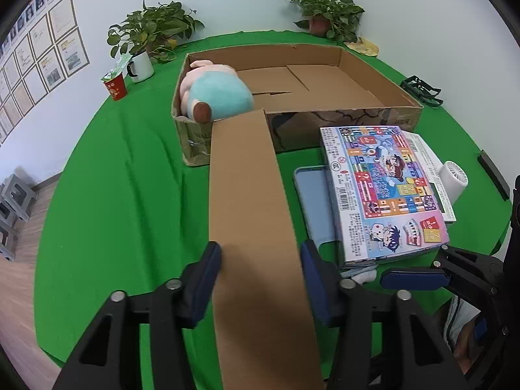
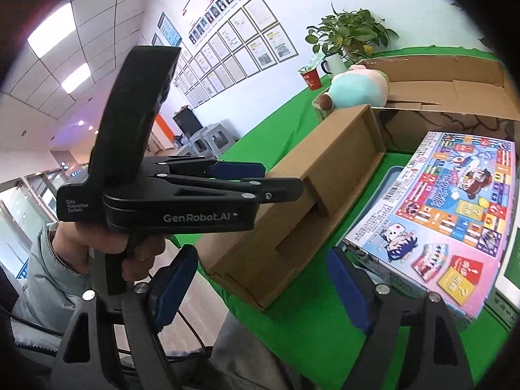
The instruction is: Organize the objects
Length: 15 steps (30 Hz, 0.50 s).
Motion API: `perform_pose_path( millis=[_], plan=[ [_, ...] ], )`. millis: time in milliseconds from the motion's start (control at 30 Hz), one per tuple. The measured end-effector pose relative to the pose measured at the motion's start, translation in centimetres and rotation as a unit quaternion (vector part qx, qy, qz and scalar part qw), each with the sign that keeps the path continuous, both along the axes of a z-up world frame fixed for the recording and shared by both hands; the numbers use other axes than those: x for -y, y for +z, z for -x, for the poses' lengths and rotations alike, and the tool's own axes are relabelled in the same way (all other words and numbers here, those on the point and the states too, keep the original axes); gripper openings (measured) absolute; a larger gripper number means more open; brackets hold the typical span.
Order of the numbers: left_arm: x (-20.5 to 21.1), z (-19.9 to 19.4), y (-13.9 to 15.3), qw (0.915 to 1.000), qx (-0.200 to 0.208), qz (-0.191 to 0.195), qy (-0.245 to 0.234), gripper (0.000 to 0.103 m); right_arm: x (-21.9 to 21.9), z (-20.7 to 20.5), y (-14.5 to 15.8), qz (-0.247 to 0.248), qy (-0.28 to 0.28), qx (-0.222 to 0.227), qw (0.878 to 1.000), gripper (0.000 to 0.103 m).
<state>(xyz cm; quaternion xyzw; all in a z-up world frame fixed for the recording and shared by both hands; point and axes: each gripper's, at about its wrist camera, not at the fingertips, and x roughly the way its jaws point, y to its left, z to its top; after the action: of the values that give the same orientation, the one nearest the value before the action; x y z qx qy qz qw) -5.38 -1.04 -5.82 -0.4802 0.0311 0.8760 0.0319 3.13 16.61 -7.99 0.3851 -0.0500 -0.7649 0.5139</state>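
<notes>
A long brown cardboard box (image 1: 250, 195) lies on the green table, its far end against the big open carton (image 1: 373, 65). My left gripper (image 1: 260, 260) straddles the box's near end with both blue pads against its sides. In the right wrist view a hand holds this left gripper (image 2: 282, 178) side-on at the brown box (image 2: 308, 195). My right gripper (image 2: 263, 292) stands open in front of that box with nothing between its fingers; one of its fingers (image 1: 412, 279) shows at the lower right. A blue and pink plush toy (image 1: 214, 97) sits in the carton's left corner.
A colourful board game box (image 1: 383, 191) lies right of the brown box, over a light blue flat case (image 1: 315, 201) and papers. A white fan (image 1: 453, 178) sits beyond it. A red cup (image 1: 115, 86), white mug (image 1: 141, 65) and two potted plants stand at the back.
</notes>
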Motion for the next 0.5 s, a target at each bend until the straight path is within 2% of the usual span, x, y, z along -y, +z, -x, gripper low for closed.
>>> perform_pose_path(
  millis=[267, 400, 500],
  plan=[
    [3.2, 0.3, -0.2, 0.9992, 0.014, -0.002, 0.038, 0.031, 1.4, 2.2, -0.7, 0.008, -0.002, 0.041, 0.999, 0.082],
    [4.8, 0.0, -0.7, 0.9981, 0.017, -0.020, 0.055, 0.023, 2.9, 2.9, -0.4, -0.004, -0.005, 0.052, 0.999, 0.082],
    [6.3, -0.3, -1.1, 0.9961, 0.022, -0.047, 0.071, 0.018, 4.4, 2.7, 0.0, -0.031, -0.001, 0.043, 0.999, 0.081]
  ],
)
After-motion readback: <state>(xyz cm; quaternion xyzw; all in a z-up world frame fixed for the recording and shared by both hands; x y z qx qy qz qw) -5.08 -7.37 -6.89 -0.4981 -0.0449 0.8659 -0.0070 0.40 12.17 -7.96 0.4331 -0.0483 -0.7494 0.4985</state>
